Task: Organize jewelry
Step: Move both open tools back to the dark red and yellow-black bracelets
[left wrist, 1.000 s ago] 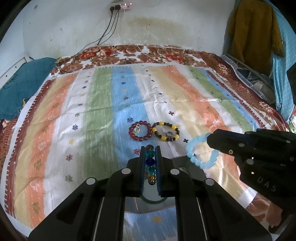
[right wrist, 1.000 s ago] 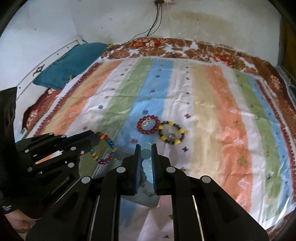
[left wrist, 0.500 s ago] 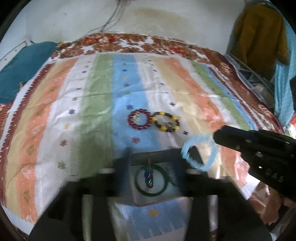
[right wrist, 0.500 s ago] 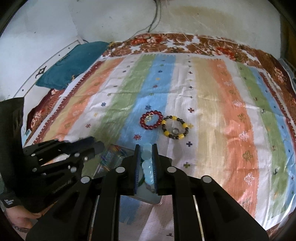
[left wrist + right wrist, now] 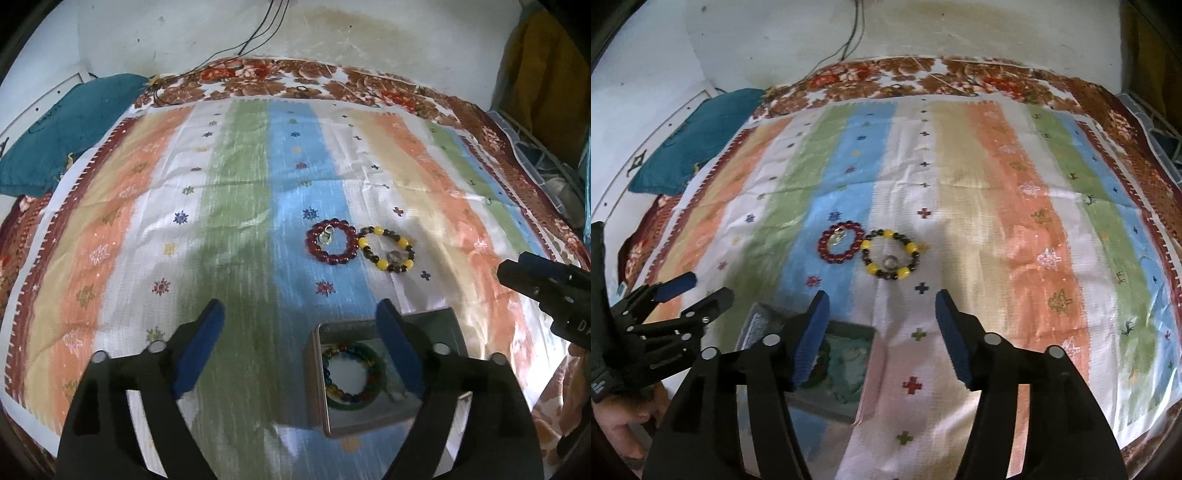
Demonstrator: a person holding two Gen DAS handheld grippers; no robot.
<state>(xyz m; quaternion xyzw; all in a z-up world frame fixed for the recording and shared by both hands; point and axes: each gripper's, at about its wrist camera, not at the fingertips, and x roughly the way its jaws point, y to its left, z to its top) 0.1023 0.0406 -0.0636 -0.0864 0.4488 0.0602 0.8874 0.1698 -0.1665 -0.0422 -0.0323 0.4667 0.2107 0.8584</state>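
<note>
A small metal box (image 5: 318, 384) sits near the front of the striped cloth and holds a multicoloured bead bracelet (image 5: 351, 373) over a green bangle. In the right wrist view the box (image 5: 866, 373) shows a pale blue bracelet (image 5: 849, 363) inside. A red bead bracelet (image 5: 331, 246) and a yellow-and-dark bead bracelet (image 5: 386, 249) lie side by side on the cloth beyond the box. My left gripper (image 5: 299, 325) is open and empty above the box's left side. My right gripper (image 5: 881, 314) is open and empty just right of the box.
The striped cloth (image 5: 240, 206) covers a bed with a floral sheet. A teal pillow (image 5: 66, 129) lies at the far left. A wall with hanging cables stands behind. Clothes and a rack (image 5: 539, 96) are at the far right.
Both grippers have opened. The multicoloured bracelet left my left gripper and the pale blue bracelet left my right gripper; both now lie in the box. Both grippers drew back.
</note>
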